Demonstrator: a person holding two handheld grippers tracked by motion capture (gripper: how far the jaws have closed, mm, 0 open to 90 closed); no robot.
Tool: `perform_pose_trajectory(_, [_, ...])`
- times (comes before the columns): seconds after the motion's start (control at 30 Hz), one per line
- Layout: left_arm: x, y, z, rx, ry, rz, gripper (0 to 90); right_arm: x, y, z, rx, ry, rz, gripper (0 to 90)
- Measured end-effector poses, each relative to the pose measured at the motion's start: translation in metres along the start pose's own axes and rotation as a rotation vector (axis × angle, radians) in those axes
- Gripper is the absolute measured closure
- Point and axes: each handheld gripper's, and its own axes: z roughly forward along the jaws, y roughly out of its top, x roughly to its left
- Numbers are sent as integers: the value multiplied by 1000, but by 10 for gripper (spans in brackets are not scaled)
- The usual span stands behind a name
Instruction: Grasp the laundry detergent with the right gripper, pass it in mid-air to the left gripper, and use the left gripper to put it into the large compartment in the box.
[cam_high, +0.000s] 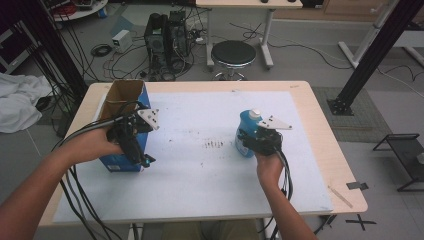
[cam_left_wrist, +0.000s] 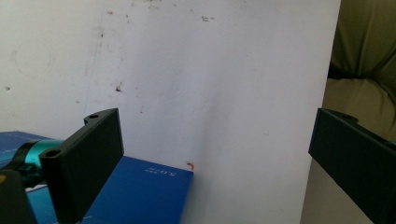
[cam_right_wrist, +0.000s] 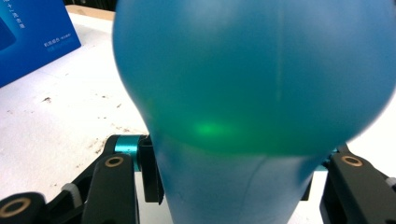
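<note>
The right gripper (cam_high: 259, 140) has its 2 jaws closed around the blue bottle (cam_right_wrist: 252, 84), which stands upright on the white mat (cam_high: 210, 170), probably ready for lifting. The left gripper (cam_high: 134, 142), jaws wide apart, rests beside the blue box (cam_high: 122, 100), maybe to steady it.

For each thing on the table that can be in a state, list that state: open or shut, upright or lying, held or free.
Blue box: upright, top open, not gripped.
Blue bottle: upright, white cap on, held.
Left claw: open, jaws wide apart beside the box.
Right claw: shut on the blue bottle.
</note>
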Motion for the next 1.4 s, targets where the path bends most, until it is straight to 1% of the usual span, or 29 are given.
perform_pose_trajectory(0.1, [0,1,-1,-2,7,2,31,-3,2,-2,12,20,-5,438])
perform_pose_trajectory(0.13, [1,2,-2,-5,2,3,30,-4,2,-3,17,16,-25,438])
perform_pose_trajectory(0.17, [0,2,-2,-7,-1,0,31,-4,3,-4,29,25,-24,438])
perform_pose_trajectory(0.2, [0,3,-2,-7,3,4,31,-5,3,-6,43,38,-23,439])
perform_pose_trajectory(0.3, [0,5,-3,-10,3,3,31,-7,6,-12,62,69,-54,439])
perform_pose_trajectory(0.33, [0,7,-3,-6,2,6,31,-8,7,-13,53,77,-67,439])
perform_pose_trajectory(0.37, [0,8,-3,-5,2,7,30,-8,9,-17,71,98,-63,440])
perform_pose_trajectory(0.4, [-1,9,-2,-14,4,2,31,-10,11,-19,81,112,-76,440])
perform_pose_trajectory(0.43, [0,10,-2,-6,8,12,31,-11,12,-22,84,131,-86,440])
perform_pose_trajectory(0.47, [-2,11,-1,-28,9,-12,31,-11,14,-25,85,143,-91,439])
perform_pose_trajectory(0.5, [-1,12,-3,-9,3,10,31,-10,16,-28,83,162,-86,440])
perform_pose_trajectory(0.57, [-2,15,-2,-13,1,7,31,-11,21,-35,80,212,-97,439])
perform_pose_trajectory(0.6, [-2,16,-2,-10,4,13,31,-13,23,-37,72,243,-121,439])
perform_pose_trajectory(0.63, [-4,18,-2,-17,-4,0,31,-13,25,-40,69,262,-128,439])
perform_pose_trajectory(0.67, [-3,20,-3,-5,0,22,31,-13,27,-43,66,286,-136,440])
perform_pose_trajectory(0.73, [-5,23,-4,-31,0,7,31,-13,31,-47,57,333,-167,439])
perform_pose_trajectory(0.77, [-4,25,-6,-8,4,34,31,-13,33,-49,55,364,-179,439])
perform_pose_trajectory(0.8, [-7,26,-5,-44,6,2,31,-14,33,-51,53,381,-195,440])
perform_pose_trajectory(0.83, [-7,28,-6,-40,1,13,31,-15,34,-51,44,405,-218,440])
perform_pose_trajectory(0.87, [-8,30,-6,-47,5,9,31,-15,35,-52,43,427,-225,440])
perform_pose_trajectory(0.93, [-8,35,-8,-35,6,31,31,-16,36,-54,39,474,-245,440])
perform_pose_trajectory(1.0, [-10,38,-9,-35,3,28,30,-15,36,-55,41,513,-263,441])
perform_pose_trajectory(1.07, [-11,42,-9,-35,7,33,31,-13,36,-56,49,551,-259,443])
perform_pose_trajectory(1.1, [-13,43,-9,-46,7,22,31,-13,37,-56,52,582,-284,445])
perform_pose_trajectory(1.13, [-12,46,-10,-31,7,40,31,-11,37,-57,58,601,-288,445])
perform_pose_trajectory(1.2, [-14,50,-11,-30,14,46,31,-10,39,-56,35,627,-335,445])
perform_pose_trajectory(1.27, [-16,53,-12,-39,12,46,31,-7,42,-56,39,666,-351,445])
perform_pose_trajectory(1.33, [-17,56,-14,-28,13,61,31,-5,44,-56,33,700,-370,445])
perform_pose_trajectory(1.4, [-18,59,-14,-34,6,60,31,-2,46,-55,29,735,-396,446])
